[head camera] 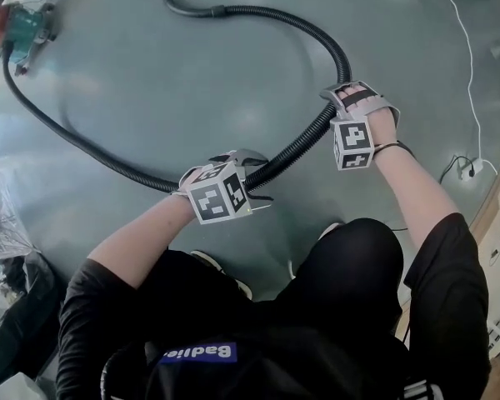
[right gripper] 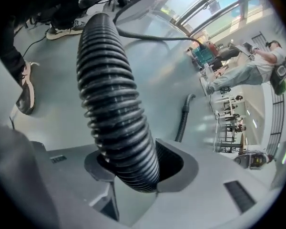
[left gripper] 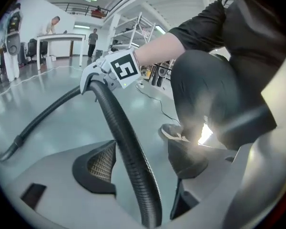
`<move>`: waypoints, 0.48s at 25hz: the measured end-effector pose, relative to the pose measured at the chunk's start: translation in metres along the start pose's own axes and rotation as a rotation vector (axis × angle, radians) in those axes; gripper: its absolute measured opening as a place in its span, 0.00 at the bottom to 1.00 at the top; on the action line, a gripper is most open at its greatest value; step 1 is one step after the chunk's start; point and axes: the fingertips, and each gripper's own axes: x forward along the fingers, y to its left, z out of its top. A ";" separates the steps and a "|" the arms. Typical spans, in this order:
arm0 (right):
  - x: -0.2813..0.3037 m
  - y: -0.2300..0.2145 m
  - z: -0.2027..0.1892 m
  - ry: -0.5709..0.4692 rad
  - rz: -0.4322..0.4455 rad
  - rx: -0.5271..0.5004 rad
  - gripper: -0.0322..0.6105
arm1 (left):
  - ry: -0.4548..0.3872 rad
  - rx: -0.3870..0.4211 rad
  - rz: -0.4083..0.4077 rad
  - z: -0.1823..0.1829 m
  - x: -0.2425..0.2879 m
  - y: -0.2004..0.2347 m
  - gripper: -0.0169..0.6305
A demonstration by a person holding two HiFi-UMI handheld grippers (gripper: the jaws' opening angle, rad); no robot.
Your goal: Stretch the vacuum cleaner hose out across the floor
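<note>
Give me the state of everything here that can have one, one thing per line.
hose: curved in a loop, not stretched straight
nozzle end: lying on the floor
left gripper: fingers wide apart, hose loose between them
right gripper: fingers closed on the hose
vacuum cleaner: on the floor, hose leading to it

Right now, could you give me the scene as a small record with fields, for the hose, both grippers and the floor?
hose: black, ribbed, curved in a loop, not straight
hose ends: one reaches the teal machine, the other is a free nozzle
left gripper: fingers apart, hose between them
right gripper: fingers closed on the hose
floor: grey; white cable at the right
</note>
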 end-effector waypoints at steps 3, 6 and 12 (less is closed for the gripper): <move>-0.034 -0.010 0.008 0.131 0.028 0.003 0.35 | -0.101 0.026 0.055 0.037 0.000 0.015 0.54; -0.077 -0.012 0.015 0.240 0.058 0.034 0.35 | -0.169 0.064 0.070 0.078 0.005 0.015 0.54; -0.112 0.025 0.015 0.231 0.067 -0.037 0.35 | -0.135 0.122 -0.022 0.105 0.039 -0.014 0.38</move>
